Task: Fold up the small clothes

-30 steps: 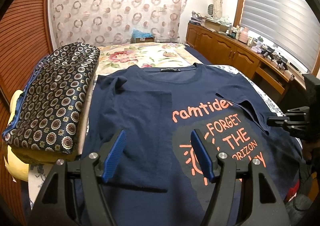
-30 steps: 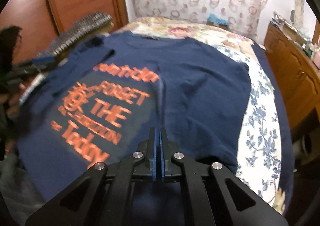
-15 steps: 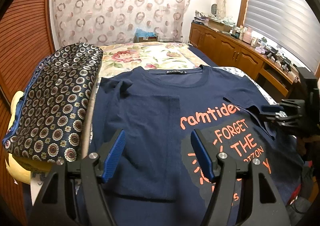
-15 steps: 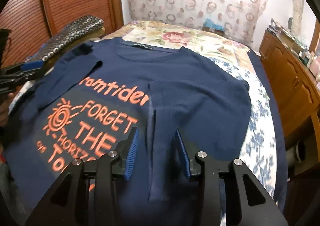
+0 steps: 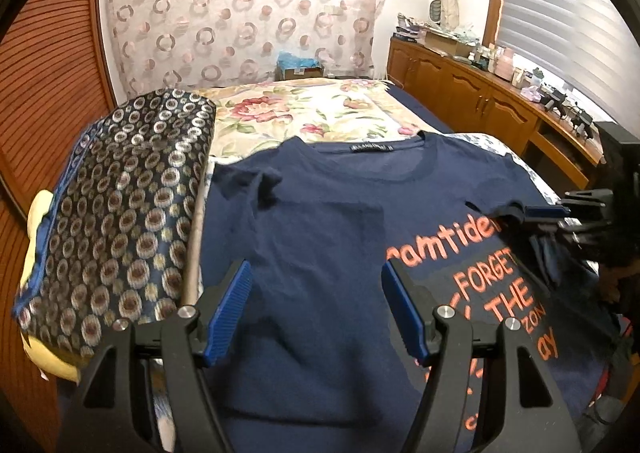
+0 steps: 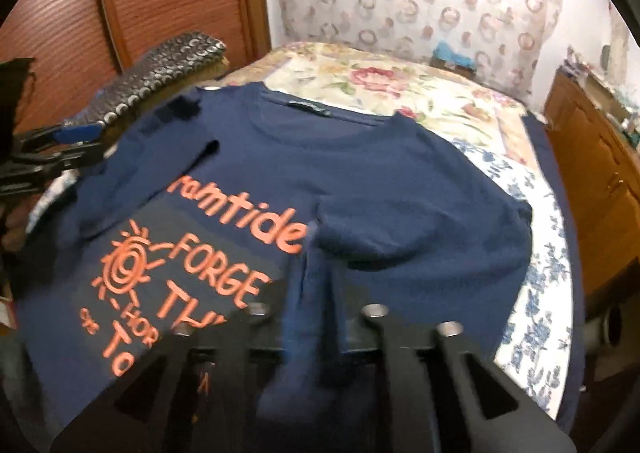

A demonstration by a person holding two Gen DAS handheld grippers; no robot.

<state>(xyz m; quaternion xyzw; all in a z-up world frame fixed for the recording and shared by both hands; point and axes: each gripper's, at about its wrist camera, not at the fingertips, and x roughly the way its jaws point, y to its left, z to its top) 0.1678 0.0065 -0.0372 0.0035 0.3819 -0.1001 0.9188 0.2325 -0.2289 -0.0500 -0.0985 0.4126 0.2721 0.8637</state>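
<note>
Your left gripper [image 5: 316, 309] holds its jaws released above the navy T-shirt [image 5: 320, 237], empty. Your right gripper [image 6: 312, 317] has its jaws closing, with a folded strip of shirt between them; a firm pinch cannot be told through the blur. Both sides lie folded inward on the bed [image 5: 320, 113]; folding the length seems left.

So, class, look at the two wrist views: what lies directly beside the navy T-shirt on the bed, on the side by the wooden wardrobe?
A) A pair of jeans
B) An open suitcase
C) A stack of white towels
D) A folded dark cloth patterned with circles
D: a folded dark patterned cloth covered in round medallions lies along the edge of the navy T-shirt, next to the wooden wardrobe.
</note>
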